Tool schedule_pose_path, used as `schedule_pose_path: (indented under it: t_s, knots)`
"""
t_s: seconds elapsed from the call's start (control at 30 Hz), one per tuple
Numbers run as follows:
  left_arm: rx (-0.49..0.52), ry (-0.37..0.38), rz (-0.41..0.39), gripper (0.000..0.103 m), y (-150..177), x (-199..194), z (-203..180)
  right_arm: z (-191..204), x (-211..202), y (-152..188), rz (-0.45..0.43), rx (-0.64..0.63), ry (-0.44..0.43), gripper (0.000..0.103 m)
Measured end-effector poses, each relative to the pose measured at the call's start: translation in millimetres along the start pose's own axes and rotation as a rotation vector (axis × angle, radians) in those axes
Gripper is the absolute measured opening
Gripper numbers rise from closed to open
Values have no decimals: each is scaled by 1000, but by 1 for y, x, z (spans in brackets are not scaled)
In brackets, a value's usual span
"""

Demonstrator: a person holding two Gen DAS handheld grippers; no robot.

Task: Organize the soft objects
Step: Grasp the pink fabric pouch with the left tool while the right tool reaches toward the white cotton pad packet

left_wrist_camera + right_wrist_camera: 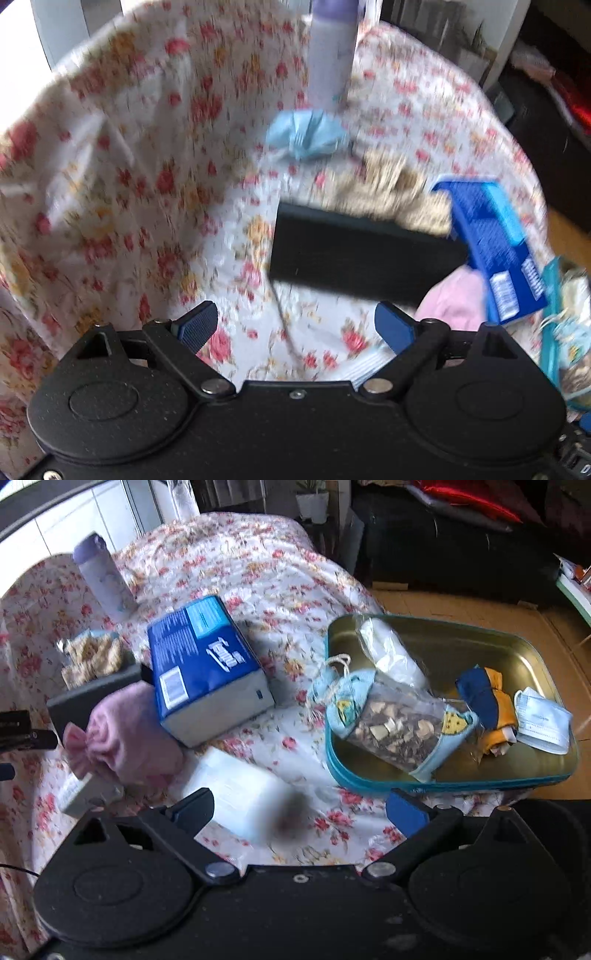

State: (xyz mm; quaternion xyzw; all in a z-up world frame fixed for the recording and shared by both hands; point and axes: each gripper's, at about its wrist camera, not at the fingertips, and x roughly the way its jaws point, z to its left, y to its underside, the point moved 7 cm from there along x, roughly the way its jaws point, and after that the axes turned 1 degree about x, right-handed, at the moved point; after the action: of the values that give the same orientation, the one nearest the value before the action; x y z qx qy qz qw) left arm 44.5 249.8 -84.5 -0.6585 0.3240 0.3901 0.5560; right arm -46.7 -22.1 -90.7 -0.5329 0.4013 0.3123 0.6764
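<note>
1. Right gripper (299,806) hangs wide open and empty above a white tissue pack (236,794) on the floral cloth (258,572).
2. Left gripper (295,325) gapes equally wide, holding nothing.
3. At two o'clock, the teal-rimmed tin tray (480,646) holds a potpourri pouch (399,727), white roll (391,653), blue-orange cloth (487,705) and face mask (543,720).
4. At ten o'clock lie a pink pouch (125,734) and blue tissue box (207,664); a lilac bottle (103,576) stands behind.

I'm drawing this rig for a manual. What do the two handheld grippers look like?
Both match: the left gripper and right gripper have matte black speckled bodies with round raised discs, triangular cut-outs, silver pivot bolts, and black linkage arms ending in blue pads, ribbed on one face. No hands or sleeves show.
</note>
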Motion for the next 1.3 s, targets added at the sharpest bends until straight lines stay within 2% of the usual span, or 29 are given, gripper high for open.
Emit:
schedule_pose_path:
  t_s: [0.1, 0.33, 0.47, 0.6, 0.63, 0.67, 0.73, 0.77, 0.8, 0.83, 1.0, 1.13, 1.3]
  knots:
    - [5, 48, -21, 89, -8, -9, -9, 2, 0, -5, -10, 16, -28, 100]
    - [126, 144, 26, 89, 0, 3, -68, 9, 6, -4, 13, -7, -59, 100]
    - [186, 149, 51, 89, 4, 18, -99, 10, 8, -2, 18, -14, -67, 100]
    - [228, 136, 82, 89, 10, 32, -115, 9, 12, -1, 33, -5, -78, 100]
    - [236, 130, 89, 86, 10, 36, -118, 8, 13, 0, 36, -4, -81, 100]
    - [239, 127, 91, 82, 12, 37, -118, 9, 14, 1, 39, -4, -83, 100]
    - [236, 173, 93, 55, 13, 36, -120, 10, 16, 2, 45, -7, -87, 100]
    - [227, 210, 103, 50, 13, 34, -120, 11, 17, 3, 48, -8, -90, 100]
    - [224, 204, 99, 40, 12, 31, -117, 13, 18, 3, 53, -11, -95, 101]
    - [228, 191, 92, 40, 11, 30, -115, 13, 19, 4, 58, -13, -99, 101]
    - [167, 238, 133, 39, 11, 25, -97, 20, 28, 7, 101, -2, -128, 101]
    - [147, 279, 132, 39, 10, 8, -81, 25, 39, 6, 135, 30, -135, 101]
    - [83, 276, 153, 40, 5, 6, -53, 32, 51, 6, 160, 39, -115, 101]
